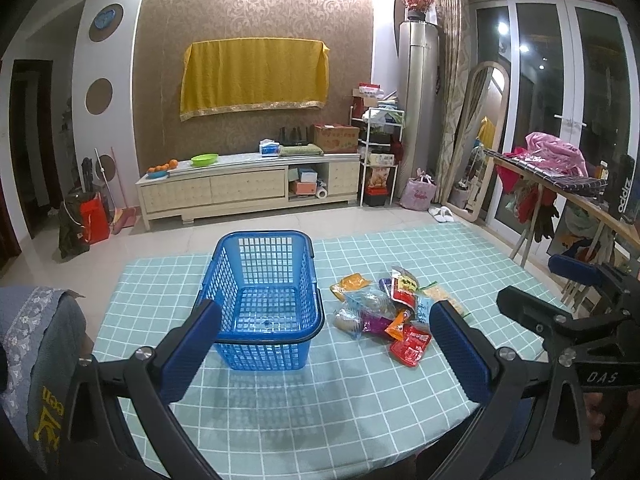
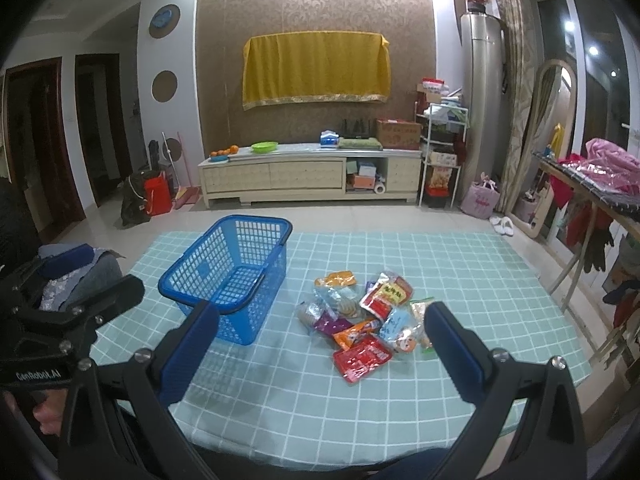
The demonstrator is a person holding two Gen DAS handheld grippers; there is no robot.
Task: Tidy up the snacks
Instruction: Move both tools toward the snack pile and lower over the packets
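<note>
Fingers of the left gripper (image 1: 322, 350) and right gripper (image 2: 320, 348) are spread wide, empty. Snacks (image 2: 362, 320) lie heaped on the worktop (image 2: 460, 272) beside the empty basket (image 1: 264, 300). Overlapping slick packets could slip, or two lift together.

- A table (image 1: 400, 400) covered by a pale green cloth with a white grid.
- A blue plastic basket (image 1: 264, 300) stands upright on the cloth, left of centre, with nothing in it.
- Just right of the basket, a loose heap of snack packets (image 1: 394, 312) lies on the cloth, overlapping one another, apart from the basket.
</note>
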